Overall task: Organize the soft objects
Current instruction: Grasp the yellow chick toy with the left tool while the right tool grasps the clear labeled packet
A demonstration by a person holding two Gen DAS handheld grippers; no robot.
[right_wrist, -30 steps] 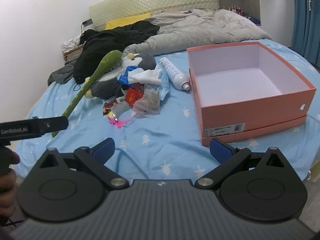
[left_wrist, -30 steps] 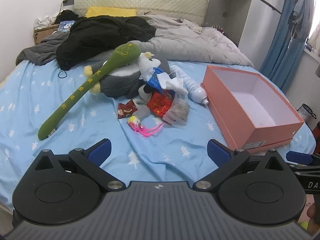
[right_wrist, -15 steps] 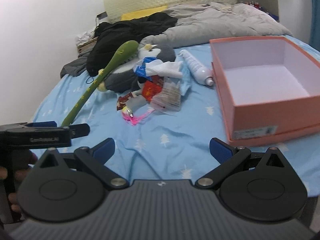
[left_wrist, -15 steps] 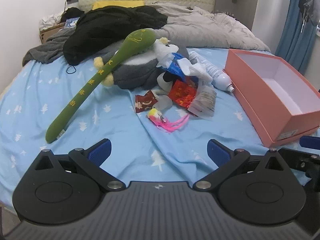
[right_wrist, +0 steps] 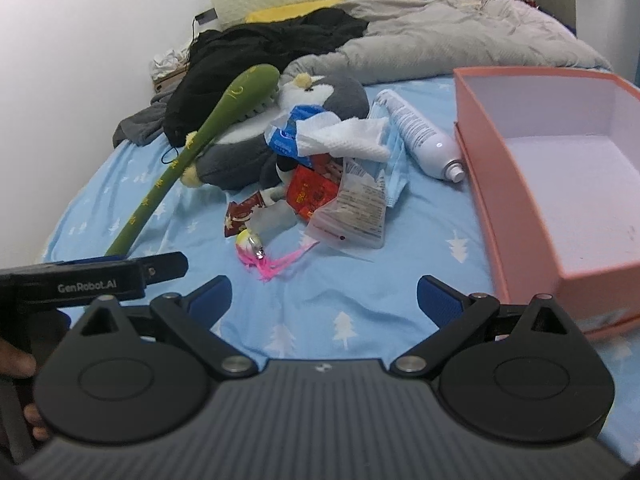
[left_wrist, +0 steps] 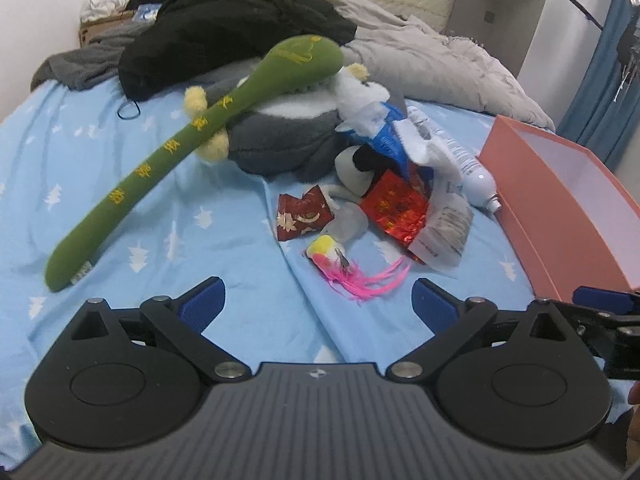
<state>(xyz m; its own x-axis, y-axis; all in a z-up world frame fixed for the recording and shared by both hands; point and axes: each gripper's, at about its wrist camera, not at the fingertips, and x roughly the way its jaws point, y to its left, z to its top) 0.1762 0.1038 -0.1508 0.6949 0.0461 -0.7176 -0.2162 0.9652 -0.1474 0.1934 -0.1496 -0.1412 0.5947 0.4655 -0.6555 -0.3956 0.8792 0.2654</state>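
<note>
Blue sheet [left_wrist: 120,184] printed with white trees covers the bed, and the clutter to be sorted lies heaped in the middle of it. Both claws are spread wide and hold nothing: the left gripper [left_wrist: 318,300] hangs low over the sheet with the feather toy [left_wrist: 348,268] just beyond its fingertips at 12 o'clock, and the right gripper [right_wrist: 324,298] hangs beside it, the same toy at its 11 o'clock.

This looks like the approach step: nothing is gripped and the box [right_wrist: 560,184], sitting at 2 o'clock from the right gripper, is empty. Judging by the task, the next move calls for picking one soft thing, lowering an open claw around it and closing. The feather toy is nearest; the snake [left_wrist: 188,136] is long and floppy and would likely need a grip near its middle or both grippers.

Counted: one green snake, leaning its head on one grey plush [left_wrist: 280,140]; one feather toy; one bottle [right_wrist: 420,136], lying on its side just beside the box wall; one box; two red foil packets, the small one [left_wrist: 302,216] and the large one [left_wrist: 394,208]; one clear bag [right_wrist: 356,208]; one blue pack [right_wrist: 292,132] with a white tissue [right_wrist: 344,136] across it. Farther up the bed at 12 o'clock lie a black garment [left_wrist: 224,28] and a grey duvet [right_wrist: 460,36].
</note>
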